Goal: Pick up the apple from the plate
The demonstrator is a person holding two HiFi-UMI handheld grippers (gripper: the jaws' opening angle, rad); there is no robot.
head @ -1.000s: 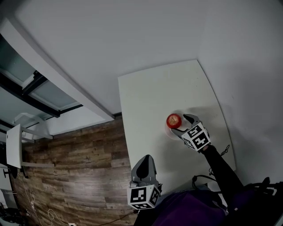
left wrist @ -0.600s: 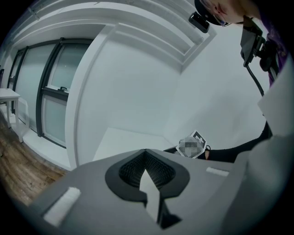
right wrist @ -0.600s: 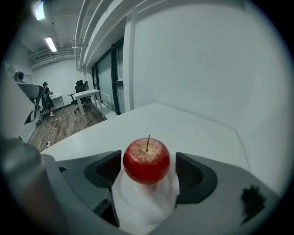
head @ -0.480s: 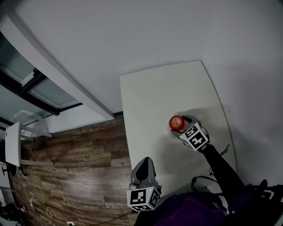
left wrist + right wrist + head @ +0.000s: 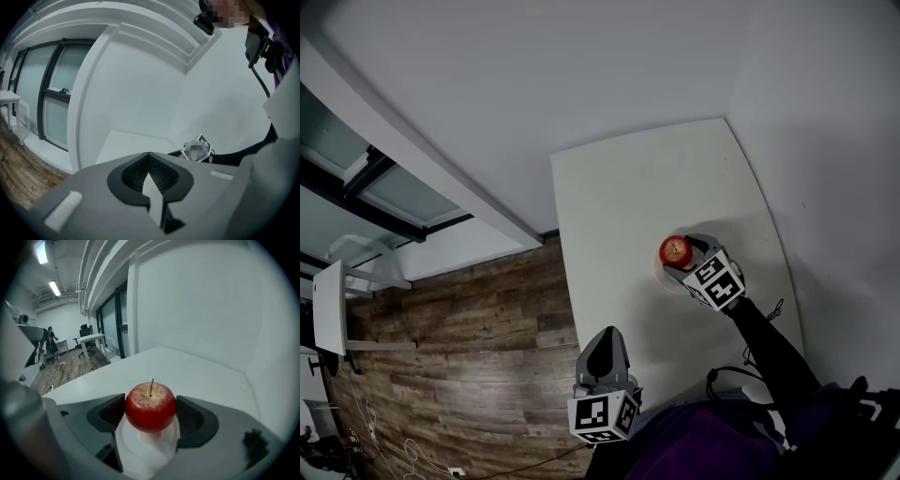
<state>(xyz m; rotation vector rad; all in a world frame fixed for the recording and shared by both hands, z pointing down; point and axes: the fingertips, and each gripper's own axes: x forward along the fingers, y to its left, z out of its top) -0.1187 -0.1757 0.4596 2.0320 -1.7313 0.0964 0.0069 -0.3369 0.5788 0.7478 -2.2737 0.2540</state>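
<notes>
A red apple (image 5: 675,250) (image 5: 150,406) with an upright stem sits over a small white plate (image 5: 664,275) (image 5: 145,451) near the right side of the white table (image 5: 619,197). My right gripper (image 5: 683,256) (image 5: 150,414) reaches in from the near side, and its dark pads press on both sides of the apple. Whether the apple still rests on the plate is unclear. My left gripper (image 5: 607,337) (image 5: 149,176) hangs off the table's near left corner, over the floor, shut with nothing in it.
The table stands in a corner, with white walls behind and to its right. Wood floor (image 5: 441,356) lies to the left, with a small white table (image 5: 328,309) and windows. A thin cable (image 5: 773,319) hangs at the table's right edge. A far-off desk with chairs (image 5: 89,341) shows.
The right gripper's jaws, spread wide beside the apple a second ago, have moved in and closed on it. The left gripper has hardly moved.
</notes>
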